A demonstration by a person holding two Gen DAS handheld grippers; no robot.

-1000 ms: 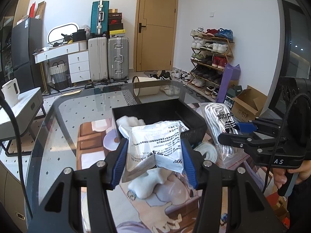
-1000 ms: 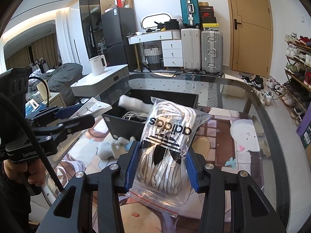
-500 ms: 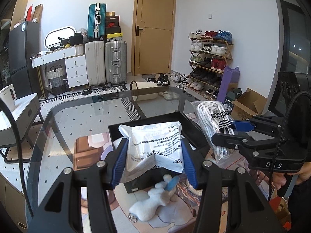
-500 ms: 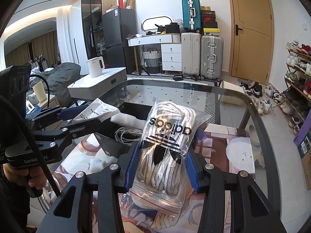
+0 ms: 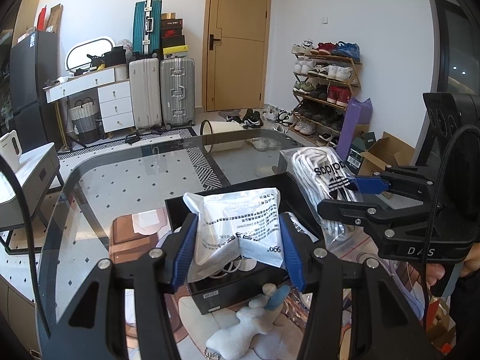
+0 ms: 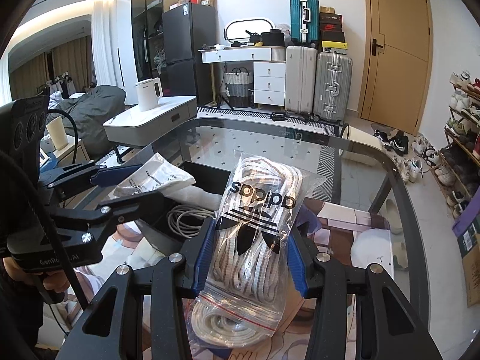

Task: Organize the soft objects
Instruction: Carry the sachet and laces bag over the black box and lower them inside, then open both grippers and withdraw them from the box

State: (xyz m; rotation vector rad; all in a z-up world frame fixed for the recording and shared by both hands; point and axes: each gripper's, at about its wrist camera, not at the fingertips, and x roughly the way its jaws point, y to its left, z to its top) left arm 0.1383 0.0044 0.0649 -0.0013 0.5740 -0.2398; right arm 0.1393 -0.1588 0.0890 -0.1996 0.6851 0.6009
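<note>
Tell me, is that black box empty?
No. The black box is open-topped, with a coiled grey cable lying inside it.

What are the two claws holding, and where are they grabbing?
Left claw squeezes the white printed plastic packet by its sides; right claw squeezes the clear zip bag of white laces around its middle.

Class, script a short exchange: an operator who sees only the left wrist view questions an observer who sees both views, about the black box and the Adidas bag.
Operator: My white packet blocks the black box. What's inside?
Observer: A coil of grey cable lies in it.
Operator: Is anything under the right claw and its Adidas bag?
Observer: A loose white rope coil lies on the table below the bag.
</note>
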